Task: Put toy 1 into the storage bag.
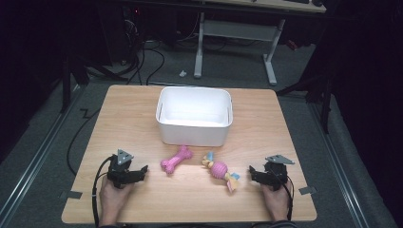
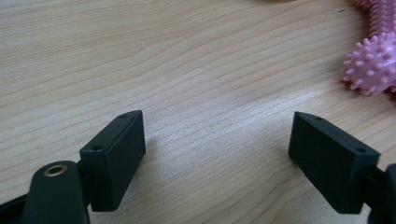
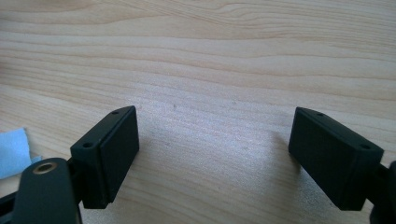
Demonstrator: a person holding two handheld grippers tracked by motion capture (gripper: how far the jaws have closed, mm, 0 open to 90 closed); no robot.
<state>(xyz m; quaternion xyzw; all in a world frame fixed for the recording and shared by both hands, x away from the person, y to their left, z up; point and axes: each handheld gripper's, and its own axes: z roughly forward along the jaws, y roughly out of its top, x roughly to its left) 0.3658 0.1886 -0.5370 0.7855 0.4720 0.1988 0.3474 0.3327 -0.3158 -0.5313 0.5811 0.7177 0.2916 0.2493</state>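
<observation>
A pink spiky bone toy [image 1: 176, 159] lies on the wooden table [image 1: 128, 109], in front of a white bin [image 1: 194, 115]. To its right lies a rope toy [image 1: 220, 171] with a pink ball and yellow and blue ends. My left gripper [image 1: 141, 172] rests near the front left, open and empty, left of the bone. In the left gripper view the bone's spiky end [image 2: 372, 65] shows at the upper right beyond my open left gripper [image 2: 219, 158]. My right gripper [image 1: 253, 173] rests at the front right, open and empty, just right of the rope toy. A blue bit of the rope toy [image 3: 13, 151] shows at the left of the right gripper view, beside my open right gripper [image 3: 215, 158].
The white bin looks empty and stands at the table's middle back. Bare wood lies to both sides of the bin and between the grippers. Beyond the table stand a desk frame [image 1: 237, 33] and floor cables [image 1: 142, 61].
</observation>
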